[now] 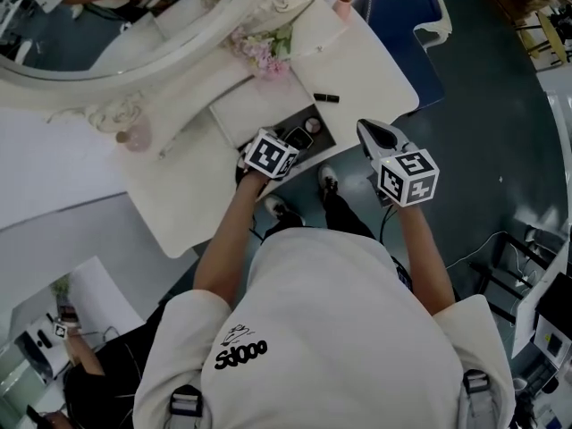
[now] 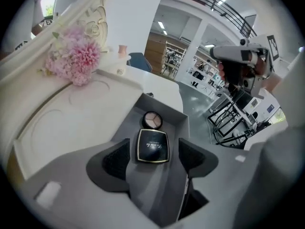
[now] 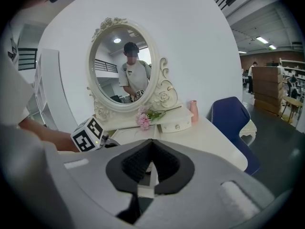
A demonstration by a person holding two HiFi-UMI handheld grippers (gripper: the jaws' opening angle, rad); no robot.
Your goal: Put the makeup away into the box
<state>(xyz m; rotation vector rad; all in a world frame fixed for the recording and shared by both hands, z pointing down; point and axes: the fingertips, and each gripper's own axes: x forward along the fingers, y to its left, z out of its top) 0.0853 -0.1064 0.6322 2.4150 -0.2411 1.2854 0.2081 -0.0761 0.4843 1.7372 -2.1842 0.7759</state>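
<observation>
A grey box (image 2: pixel 185 119) stands open on the white vanity table (image 1: pixel 375 70). Inside it lie a round eyeshadow palette (image 2: pixel 152 120) and a black square compact (image 2: pixel 153 145). My left gripper (image 2: pixel 153 151) points steeply down into the box, its jaws open on either side of the compact, with a gap at each pad. In the head view the left gripper (image 1: pixel 281 147) is over the box (image 1: pixel 279 125). A black lipstick (image 1: pixel 326 97) lies on the table beyond the box. My right gripper (image 1: pixel 375 135) hovers off the table's near right corner, shut and empty; the right gripper view shows it (image 3: pixel 151 162) with its pads together.
An ornate oval mirror (image 3: pixel 119 63) stands at the back with pink flowers (image 1: pixel 261 50) and a small white drawer unit (image 3: pixel 176 122) at its foot. A pink vase (image 1: pixel 343 5) is at the far corner. A blue chair (image 1: pixel 402 16) stands beyond the table's right end.
</observation>
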